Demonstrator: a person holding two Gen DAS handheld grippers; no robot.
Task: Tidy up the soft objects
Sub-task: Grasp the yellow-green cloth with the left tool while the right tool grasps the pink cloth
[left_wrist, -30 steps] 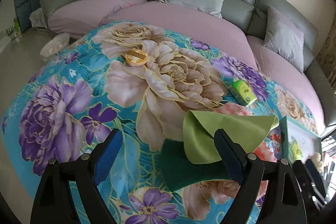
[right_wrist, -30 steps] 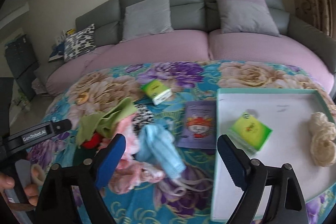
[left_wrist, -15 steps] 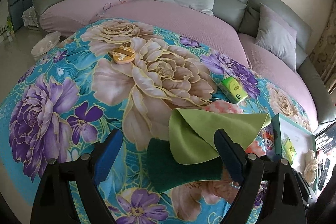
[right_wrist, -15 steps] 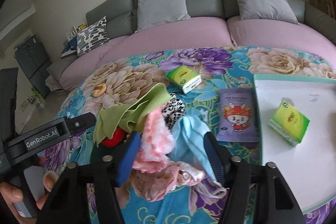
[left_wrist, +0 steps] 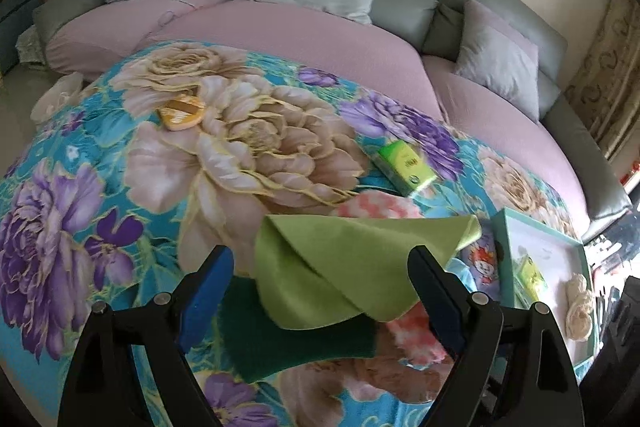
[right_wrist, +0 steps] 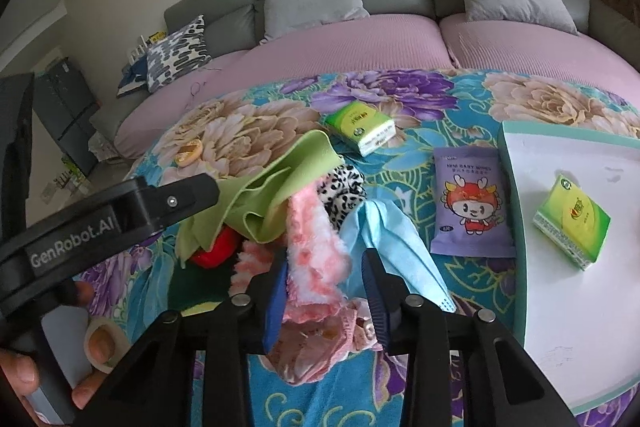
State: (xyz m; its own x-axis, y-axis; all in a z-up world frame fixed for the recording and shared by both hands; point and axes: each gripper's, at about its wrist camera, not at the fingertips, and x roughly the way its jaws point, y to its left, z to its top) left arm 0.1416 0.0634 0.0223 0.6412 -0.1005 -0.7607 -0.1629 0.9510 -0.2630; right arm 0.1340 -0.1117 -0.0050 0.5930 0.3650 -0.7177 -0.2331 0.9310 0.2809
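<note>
- The right gripper [right_wrist: 324, 291] points down into a heap of soft things on the flowered cloth [right_wrist: 420, 115], and its jaws have just been closing, now narrow, around the pink fluffy cloth [right_wrist: 316, 247].
- The blue pads sit against both sides of that pink cloth, so it looks gripped, while its lower end trails below the jaws.
- Just right of the right gripper's far finger lies the light blue cloth [right_wrist: 392, 239], touching the pink one.
- Ahead and to the left of the right gripper, the light green cloth [right_wrist: 276, 187] drapes over the heap, with a leopard-print piece [right_wrist: 344, 187] just behind the pink cloth and a red thing [right_wrist: 216, 247] under the green one.
- Well to the right of the right gripper lies the white tray [right_wrist: 516, 195], holding a green tissue pack [right_wrist: 572, 223]; a purple wipes pack [right_wrist: 472, 207] lies between heap and tray.
- A second green tissue pack [right_wrist: 360, 127] lies further ahead of the gripper.
- The left gripper [left_wrist: 320, 291] stands wide, its jaws apart with nothing pressed between them.
- The light green cloth [left_wrist: 352, 267] lies between and just ahead of its fingers, over a dark green cloth [left_wrist: 288, 343].
- A hand [right_wrist: 24, 375] holds the left gripper's handle.
</note>
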